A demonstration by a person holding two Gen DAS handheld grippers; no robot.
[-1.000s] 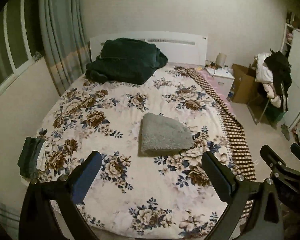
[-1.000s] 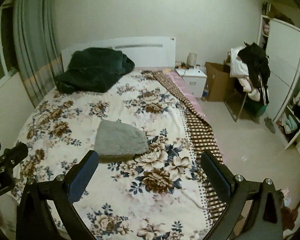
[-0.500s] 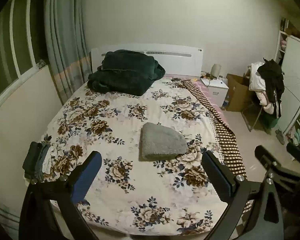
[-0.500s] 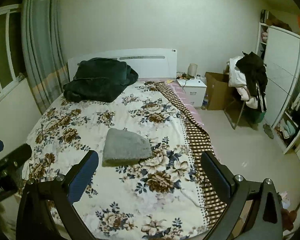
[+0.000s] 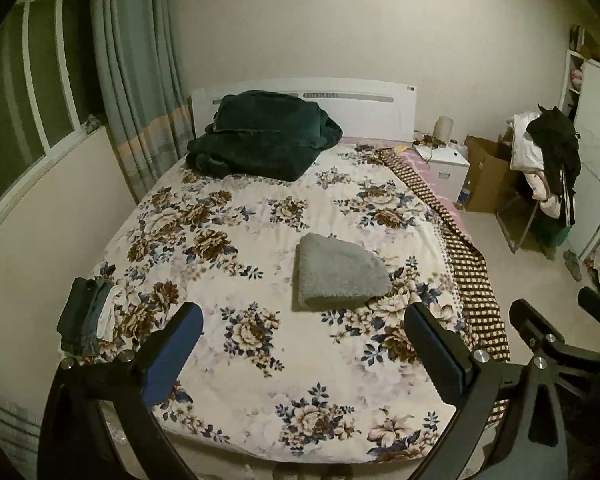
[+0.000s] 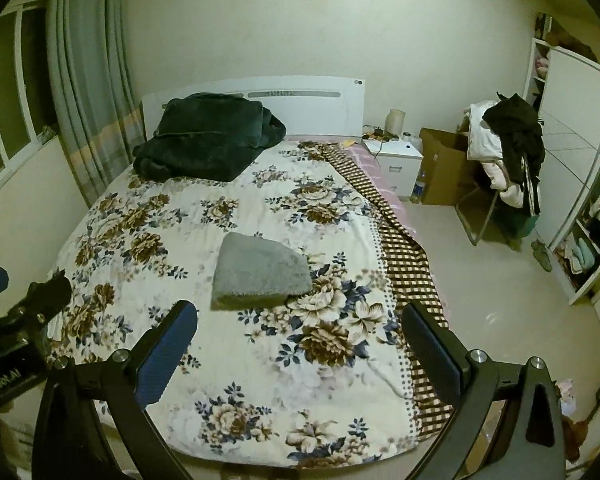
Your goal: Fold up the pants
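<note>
Grey fleecy pants lie folded into a compact bundle near the middle of the floral bed; the right wrist view shows the pants too. My left gripper hangs open above the foot of the bed, well short of the bundle, nothing between its fingers. My right gripper is open as well, empty, back from the bed's foot. The right gripper's dark frame shows at the right of the left wrist view, and the left gripper's frame at the left of the right wrist view.
A dark green blanket is heaped by the white headboard. A small pile of folded clothes sits on the bed's left edge. A checked cover hangs over the right side. Nightstand, cardboard box, clothes-laden chair, wardrobe on the right.
Both grippers have pulled back and risen from the bed, so the bed and folded pants look smaller and farther away. Both stay open and empty.
</note>
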